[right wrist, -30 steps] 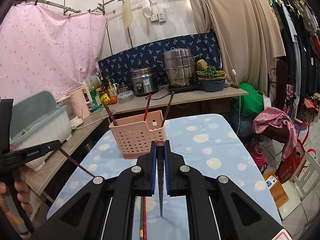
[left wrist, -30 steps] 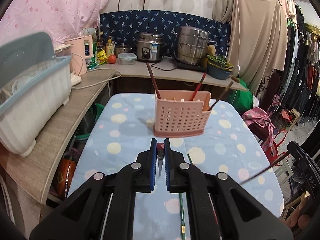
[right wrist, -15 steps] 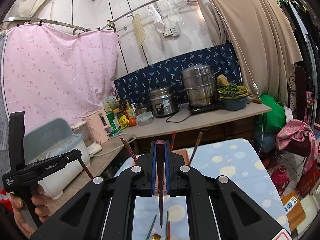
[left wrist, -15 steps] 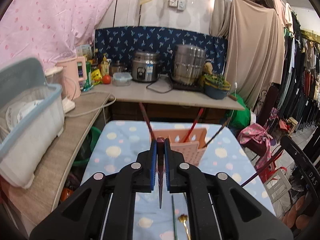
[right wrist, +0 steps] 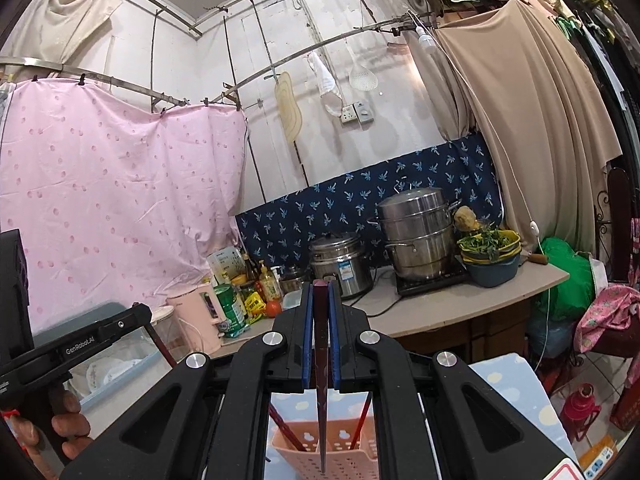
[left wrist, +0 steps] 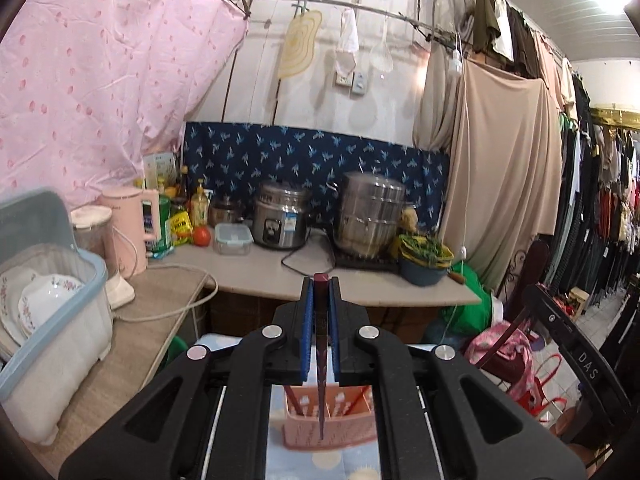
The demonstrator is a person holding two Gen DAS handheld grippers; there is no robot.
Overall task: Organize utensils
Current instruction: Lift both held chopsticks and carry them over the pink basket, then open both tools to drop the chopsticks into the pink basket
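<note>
My left gripper [left wrist: 320, 284] is shut on a dark red chopstick [left wrist: 321, 364] that hangs point down over the pink perforated utensil basket [left wrist: 332, 426] on the spotted tablecloth. Several chopsticks stand in that basket. My right gripper [right wrist: 320, 286] is shut on another dark red chopstick [right wrist: 321, 384], also point down above the same basket [right wrist: 340, 452]. The left gripper's body [right wrist: 76, 350] shows at the left of the right wrist view, and the right gripper's body [left wrist: 568, 344] at the right of the left wrist view.
A counter [left wrist: 280, 276] behind holds a rice cooker [left wrist: 280, 222], a steel steamer pot [left wrist: 370, 216], a pink kettle [left wrist: 128, 232] and bottles. A dish bin with plates [left wrist: 44, 320] stands at left. Clothes hang at right.
Both grippers have risen and tilted up with their chopsticks. The basket has dropped to the bottom of both views, under the chopstick tips.
</note>
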